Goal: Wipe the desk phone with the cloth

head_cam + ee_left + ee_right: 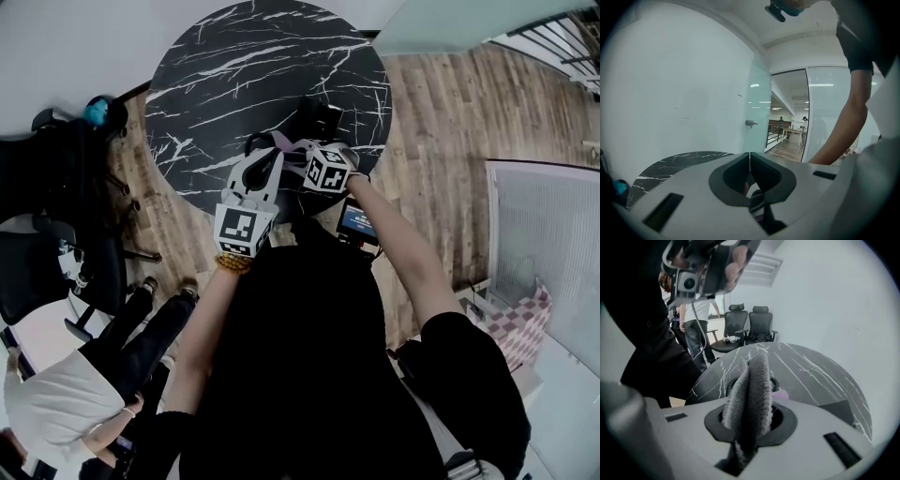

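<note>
The grey, nubbly cloth point(752, 380) stands upright, pinched in the closed jaws of the right gripper point(751, 404), its fold rising above them. Just beyond it lies a coiled cord point(777, 379), and the dark desk phone point(319, 120) sits close to the near edge of the round black marble-veined table point(234, 56). The left gripper point(749, 161) hangs beside the right one over that same near edge, its jaws pressed together with nothing between them. Both bare forearms reach forward from the body, the right one slanting in from the right, the left one straighter and wearing a bead bracelet point(232, 264) at the wrist. Office chairs point(749, 324) stand past the table's far edge.
</note>
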A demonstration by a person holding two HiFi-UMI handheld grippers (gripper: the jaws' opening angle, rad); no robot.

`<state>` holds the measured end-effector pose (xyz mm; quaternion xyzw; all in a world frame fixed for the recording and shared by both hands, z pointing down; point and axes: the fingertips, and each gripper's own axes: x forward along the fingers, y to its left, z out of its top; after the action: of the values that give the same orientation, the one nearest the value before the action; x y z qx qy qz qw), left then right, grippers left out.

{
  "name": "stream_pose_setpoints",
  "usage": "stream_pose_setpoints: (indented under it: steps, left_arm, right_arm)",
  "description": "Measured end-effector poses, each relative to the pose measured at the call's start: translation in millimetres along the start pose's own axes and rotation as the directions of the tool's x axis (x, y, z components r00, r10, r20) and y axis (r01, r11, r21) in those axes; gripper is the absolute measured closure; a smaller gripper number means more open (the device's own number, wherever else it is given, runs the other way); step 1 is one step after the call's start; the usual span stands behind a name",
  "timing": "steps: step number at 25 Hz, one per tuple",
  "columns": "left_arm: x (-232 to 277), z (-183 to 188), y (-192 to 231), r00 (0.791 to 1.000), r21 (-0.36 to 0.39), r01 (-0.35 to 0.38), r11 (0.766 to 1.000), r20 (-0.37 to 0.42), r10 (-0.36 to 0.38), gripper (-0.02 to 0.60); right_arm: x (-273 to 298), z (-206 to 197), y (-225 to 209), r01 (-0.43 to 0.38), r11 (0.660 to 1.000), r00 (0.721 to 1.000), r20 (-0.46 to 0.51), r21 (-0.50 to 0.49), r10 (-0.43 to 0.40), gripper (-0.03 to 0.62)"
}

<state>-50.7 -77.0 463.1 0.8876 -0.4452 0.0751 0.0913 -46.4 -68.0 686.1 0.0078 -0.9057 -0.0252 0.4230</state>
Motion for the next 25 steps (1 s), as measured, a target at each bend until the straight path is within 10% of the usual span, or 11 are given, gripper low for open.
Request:
stream_pose_setpoints:
  steps: [8, 16, 25]
  left_arm:
    - [2, 1, 0, 1.000, 0.003, 0.002, 1.000, -0.004, -0.002, 0.565]
    - [5, 1, -4, 1.000, 0.008, 0.007, 1.000, -0.005, -0.007, 0.565]
    - [11, 2, -1, 1.000, 0.004, 0.005, 1.000, -0.006, -0.005, 0.565]
  right_arm:
    - [-72, 22, -77, 0.175, 0.981, 0.967, 0.173, 0.082, -0.187, 0.530]
    - [-128, 1, -150, 0.415, 0.905, 0.893, 0.146, 0.093, -0.425, 0.530]
    - [-99, -49, -139, 0.364, 0.922, 0.930, 0.005, 0.135, -0.368, 0.530]
